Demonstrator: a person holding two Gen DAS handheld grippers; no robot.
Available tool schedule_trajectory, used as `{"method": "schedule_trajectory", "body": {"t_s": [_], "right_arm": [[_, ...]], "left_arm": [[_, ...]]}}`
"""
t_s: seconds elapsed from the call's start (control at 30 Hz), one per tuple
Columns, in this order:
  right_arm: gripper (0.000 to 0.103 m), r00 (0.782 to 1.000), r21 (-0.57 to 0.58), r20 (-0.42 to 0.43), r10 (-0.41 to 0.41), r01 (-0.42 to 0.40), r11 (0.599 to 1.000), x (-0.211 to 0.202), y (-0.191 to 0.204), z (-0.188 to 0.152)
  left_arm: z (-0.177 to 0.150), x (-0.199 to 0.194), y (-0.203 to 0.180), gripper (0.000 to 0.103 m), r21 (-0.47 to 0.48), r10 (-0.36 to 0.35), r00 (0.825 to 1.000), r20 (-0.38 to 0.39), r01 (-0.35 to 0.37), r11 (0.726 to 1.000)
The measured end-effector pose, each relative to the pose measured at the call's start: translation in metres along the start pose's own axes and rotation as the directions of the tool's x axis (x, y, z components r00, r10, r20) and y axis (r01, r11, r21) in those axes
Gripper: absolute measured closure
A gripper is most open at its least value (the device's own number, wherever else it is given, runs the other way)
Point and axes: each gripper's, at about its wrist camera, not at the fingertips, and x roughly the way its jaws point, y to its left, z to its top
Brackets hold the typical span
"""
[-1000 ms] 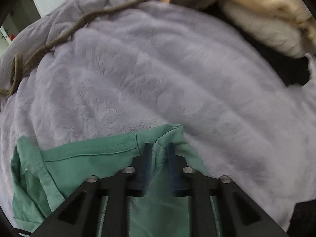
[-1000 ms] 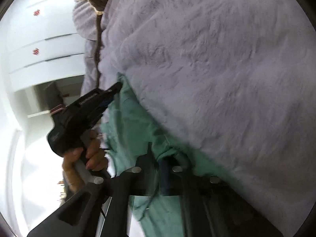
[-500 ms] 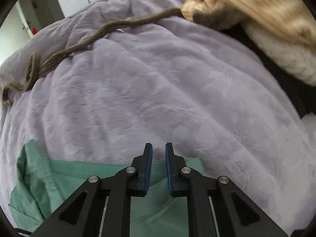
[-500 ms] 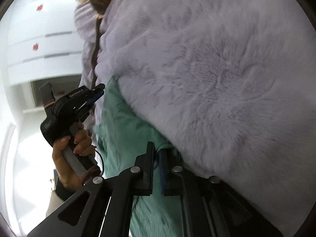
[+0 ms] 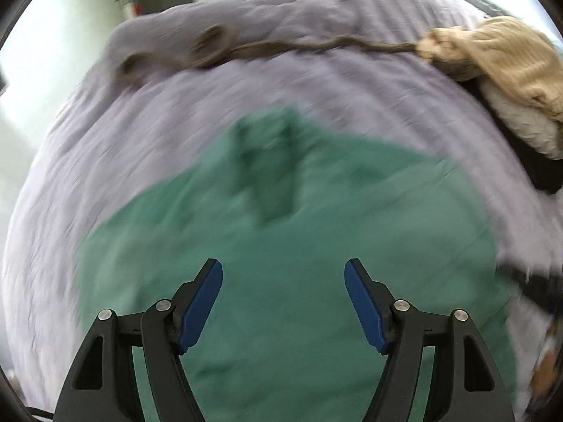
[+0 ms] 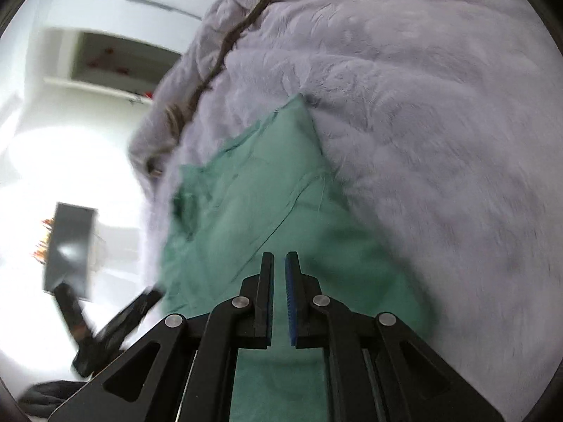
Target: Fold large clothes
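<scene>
A green garment [image 5: 281, 246] lies spread flat on a fluffy lilac blanket [image 5: 176, 123], with a darker folded patch near its far end. My left gripper [image 5: 283, 281] hovers above its near part. The jaws are opening wide and nothing is between the blue pads. In the right wrist view the same garment [image 6: 253, 211] runs along the blanket's [image 6: 422, 105] left edge. My right gripper [image 6: 278, 270] hangs over it, its fingers shut to a thin slit and no cloth pinched. The left gripper's black body [image 6: 116, 320] is a blur at lower left.
A brown twisted cord [image 5: 281, 47] trails across the far blanket to a beige knitted garment [image 5: 510, 56]. Under that garment lie a white fleecy piece [image 5: 527, 130] and a black item [image 5: 542, 172]. The cord [image 6: 225, 45] follows the bed's left edge, beyond which are white cupboards.
My left gripper let go of the green cloth, drew back and up, and its jaws spread wide. The right gripper rolled and lifted off the hem. Much more of the garment now shows.
</scene>
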Motion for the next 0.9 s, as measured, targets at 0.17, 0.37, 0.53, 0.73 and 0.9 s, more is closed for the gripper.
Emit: {"method": "schedule_trajectory", "body": {"t_s": [0.17, 0.37, 0.53, 0.73, 0.9], "right_arm": [[0.099, 0.995, 0.040, -0.032, -0.092, 0.093, 0.995, 0.010, -0.027, 0.007], [0.097, 0.987, 0.033, -0.042, -0.156, 0.158, 0.987, -0.025, -0.032, 0.001], [0.076, 0.976, 0.001, -0.093, -0.196, 0.197, 0.980, -0.056, -0.019, -0.021], [0.049, 0.950, -0.087, -0.181, -0.256, 0.244, 0.966, -0.081, -0.005, -0.063], [0.038, 0.920, -0.140, -0.265, -0.288, 0.258, 0.956, -0.090, -0.002, -0.095]], "left_arm": [[-0.060, 0.025, 0.039, 0.031, -0.080, 0.078, 0.992, -0.101, -0.086, 0.993], [-0.085, 0.022, 0.077, 0.028, -0.188, 0.097, 0.989, -0.116, -0.118, 0.975], [-0.090, -0.006, 0.077, 0.028, -0.167, 0.159, 0.980, -0.118, -0.178, 0.970], [-0.116, -0.029, 0.069, 0.028, -0.209, 0.111, 0.974, -0.197, -0.152, 0.966], [-0.146, -0.049, 0.049, 0.028, -0.225, 0.079, 0.963, -0.257, -0.139, 0.964]]}}
